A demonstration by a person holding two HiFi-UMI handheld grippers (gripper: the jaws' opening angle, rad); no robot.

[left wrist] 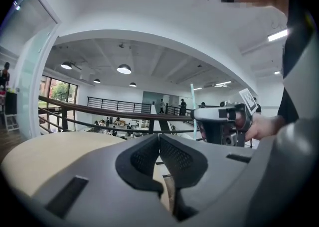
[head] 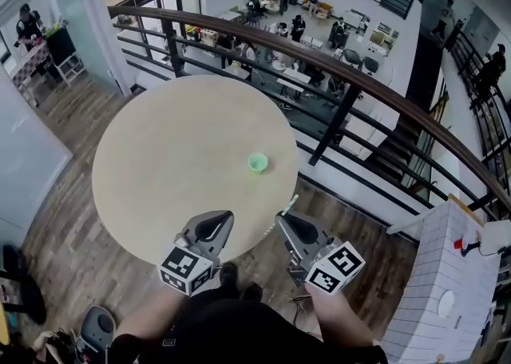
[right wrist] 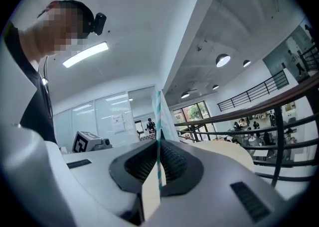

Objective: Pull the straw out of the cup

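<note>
The striped straw [right wrist: 158, 116] is standing nearly upright in the right tool [right wrist: 158, 145], whose two jaws are pinching it partway up, so that its top is sticking up above them and a short piece is hanging below. In the head view the straw is hovering near the 5 o'clock rim of the round tabletop [head: 160, 155], clear of the green cup [head: 257, 163]. The cup is sitting upright toward the tabletop's 3 o'clock side, at about 11 o'clock from the straw and well apart from it. The left tool [left wrist: 159, 138] is floating beside the right one, at its 9 o'clock, over the tabletop's 6 o'clock edge; its jaws are pressed together with nothing between them. A dark railing [head: 343, 107] is curving past the tabletop from 12 to 3 o'clock.
</note>
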